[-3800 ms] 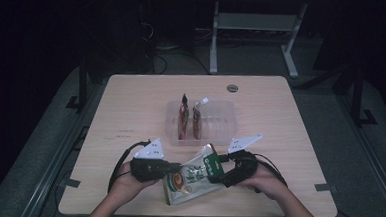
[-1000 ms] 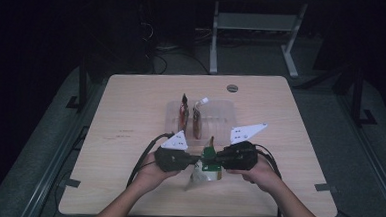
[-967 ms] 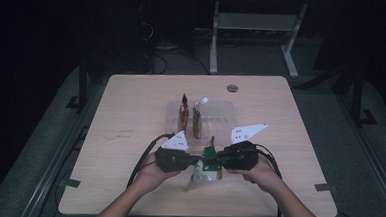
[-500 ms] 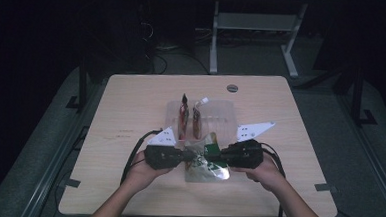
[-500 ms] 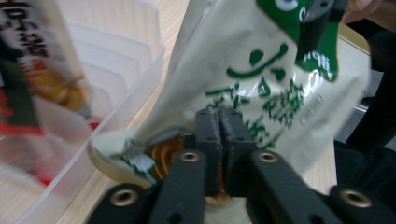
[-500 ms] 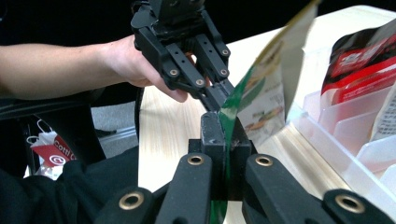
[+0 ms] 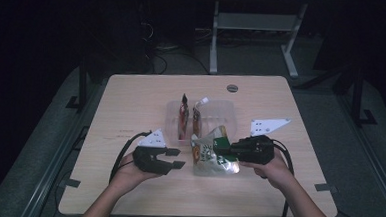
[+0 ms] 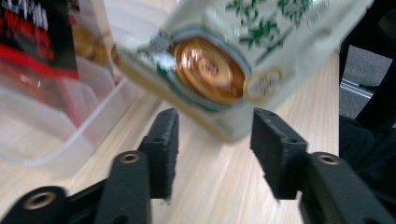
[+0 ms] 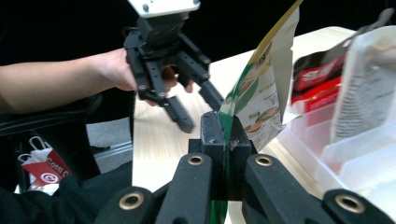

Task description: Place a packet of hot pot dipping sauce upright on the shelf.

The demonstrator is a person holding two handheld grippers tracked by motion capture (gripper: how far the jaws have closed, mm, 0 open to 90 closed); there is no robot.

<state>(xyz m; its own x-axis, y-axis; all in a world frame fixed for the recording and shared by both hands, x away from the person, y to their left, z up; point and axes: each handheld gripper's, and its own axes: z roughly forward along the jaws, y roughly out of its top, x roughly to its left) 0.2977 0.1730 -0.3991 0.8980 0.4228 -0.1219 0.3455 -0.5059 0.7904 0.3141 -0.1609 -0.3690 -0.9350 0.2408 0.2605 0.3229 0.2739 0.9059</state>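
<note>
Both forearms come in from the bottom of the high view, hands low over the near half of the table (image 7: 131, 95). Left gripper (image 7: 176, 158) sits in the left hand, pointing right toward the pouch, level with the tabletop. Its jaws have just been opening and now stand apart, nothing pinched; in the left gripper view the pouch (image 8: 224, 60) hangs just past the fingertips (image 8: 163, 140), a gap showing.

Right gripper (image 7: 224, 151) points left, hand wrapped round its body. Jaws pressed tight on the green edge of the pouch (image 9: 254, 100), seen clearly in the right gripper view. The pouch (image 7: 209, 154) is held up off the table, tilted, just in front of the clear plastic bin (image 7: 226, 110), between the two grippers.

Bin holds two upright packets (image 7: 183, 120), one with red print. Print on the pouch is blurred, unreadable. Bin cut off at the frame edge in both gripper views. Packet count further back in the bin hard to tell.
</note>
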